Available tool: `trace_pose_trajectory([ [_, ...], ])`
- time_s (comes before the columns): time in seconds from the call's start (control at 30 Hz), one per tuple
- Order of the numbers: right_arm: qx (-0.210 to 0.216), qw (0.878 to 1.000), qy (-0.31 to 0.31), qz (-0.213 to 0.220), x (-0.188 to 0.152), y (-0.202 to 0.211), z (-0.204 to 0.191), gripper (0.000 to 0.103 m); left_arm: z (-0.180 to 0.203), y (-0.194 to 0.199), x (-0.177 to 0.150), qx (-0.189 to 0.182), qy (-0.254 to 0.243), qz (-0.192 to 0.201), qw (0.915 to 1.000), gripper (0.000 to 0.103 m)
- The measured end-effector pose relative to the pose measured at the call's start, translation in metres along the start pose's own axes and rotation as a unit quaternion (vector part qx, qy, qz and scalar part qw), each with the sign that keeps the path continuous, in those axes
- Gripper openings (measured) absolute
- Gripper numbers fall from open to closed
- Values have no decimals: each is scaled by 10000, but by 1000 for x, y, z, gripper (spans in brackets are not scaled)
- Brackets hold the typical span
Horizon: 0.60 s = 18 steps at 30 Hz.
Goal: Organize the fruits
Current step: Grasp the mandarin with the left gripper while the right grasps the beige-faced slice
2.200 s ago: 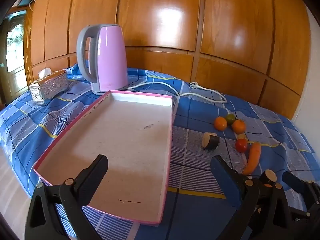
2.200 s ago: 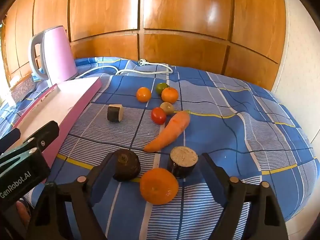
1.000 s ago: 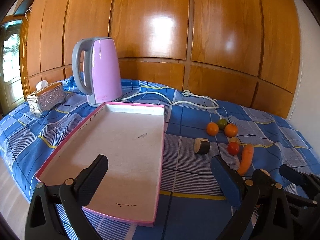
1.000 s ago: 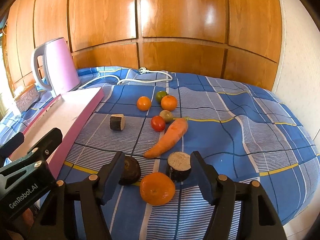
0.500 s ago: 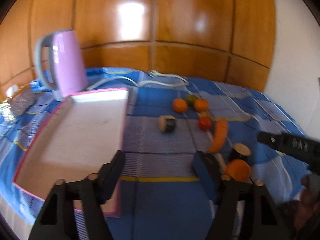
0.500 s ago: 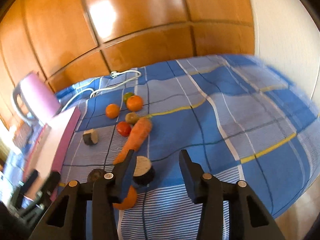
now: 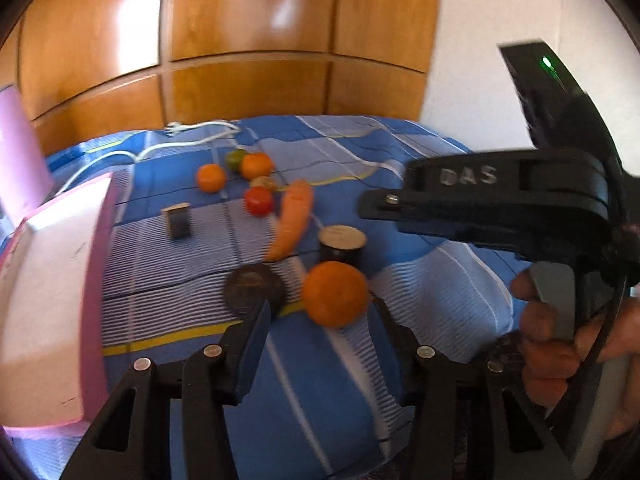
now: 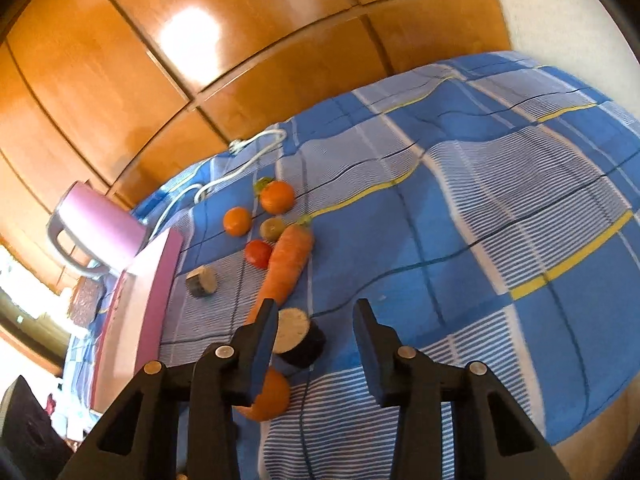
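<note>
The left gripper (image 7: pixel 320 312) is lined up on the big orange (image 7: pixel 335 294) at the near edge of the blue checked cloth (image 7: pixel 420 160), its jaws spread wide with the fruit sitting just between the tips, nothing pinched yet. This looks like the reach for a first pick. The pink tray (image 7: pixel 44 280) to the left shows only bare board in the part I can see.

The right gripper (image 8: pixel 316 328) hangs off to the side, tilted, jaws apart and holding nothing; the cut dark stub (image 8: pixel 298 338) lies just inside its left finger.

Further back sit the carrot (image 7: pixel 292 220), a tomato (image 7: pixel 259 201) and two smaller oranges (image 7: pixel 211 178) (the left view is blurred, so edges are soft).

Next, I'd guess, the left jaws close around the middle of the orange, firmly enough that it doesn't roll out, then lift and carry it to the tray. The dark round lump (image 7: pixel 252 290) right beside the left finger could get nudged.
</note>
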State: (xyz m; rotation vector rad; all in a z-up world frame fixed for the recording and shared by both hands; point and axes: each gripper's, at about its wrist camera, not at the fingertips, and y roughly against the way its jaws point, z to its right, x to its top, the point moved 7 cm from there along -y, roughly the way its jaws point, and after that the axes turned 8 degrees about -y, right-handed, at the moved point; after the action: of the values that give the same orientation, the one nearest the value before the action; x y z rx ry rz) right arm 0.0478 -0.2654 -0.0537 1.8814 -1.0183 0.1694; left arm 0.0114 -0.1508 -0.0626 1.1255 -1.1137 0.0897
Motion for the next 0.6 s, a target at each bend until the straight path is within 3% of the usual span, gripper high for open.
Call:
trace_pose_trajectory([
  [0.17,76,9997,-119,-197,-2,-6,2,39,7,-18,3,-38,-133,-166,9998,51],
  [0.33,44,9994,-75,-323,-5,-13,-1,39,1,-31,7,-122,96,-216,9996,51],
  [0.4,36,9993,1,-365,-6,-16,-4,40,0,-37,6,-167,143,-243,9995,40],
  [0.6,-30,9975,323,-622,-15,-30,-16,42,-8,-33,3,-149,327,-178,9992,39],
])
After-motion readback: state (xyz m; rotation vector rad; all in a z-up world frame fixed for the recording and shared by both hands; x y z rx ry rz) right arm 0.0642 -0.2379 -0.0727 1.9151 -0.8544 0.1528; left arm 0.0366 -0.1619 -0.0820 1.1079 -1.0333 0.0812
